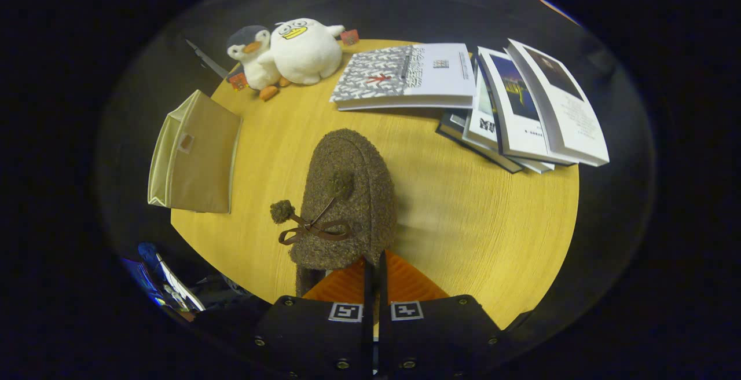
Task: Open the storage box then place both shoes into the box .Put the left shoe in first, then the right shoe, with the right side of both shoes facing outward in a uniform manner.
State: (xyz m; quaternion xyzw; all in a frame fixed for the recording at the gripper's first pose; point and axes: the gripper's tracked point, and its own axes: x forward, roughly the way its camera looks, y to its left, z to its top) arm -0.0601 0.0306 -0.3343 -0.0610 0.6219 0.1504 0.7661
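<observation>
A brown woolly shoe [347, 194] with a bow and pompoms stretches away from my gripper [374, 276], toe pointing toward the far side of the round wooden table [474, 223]. The two fingers are pressed almost together on the shoe's near edge, so the gripper is shut on it. The shoe casts a soft shadow on the table to its right. To the left of the shoe, at the table's left edge, stands the beige fabric storage box [197, 154]. A flat panel with a small window faces me. I cannot tell whether it is open.
Two plush toys, a white duck [304, 50] and a grey penguin [255, 55], sit at the far left of the table. A thick book [405, 76] lies beyond the shoe. A fanned stack of books [532, 108] overhangs the table's far right edge.
</observation>
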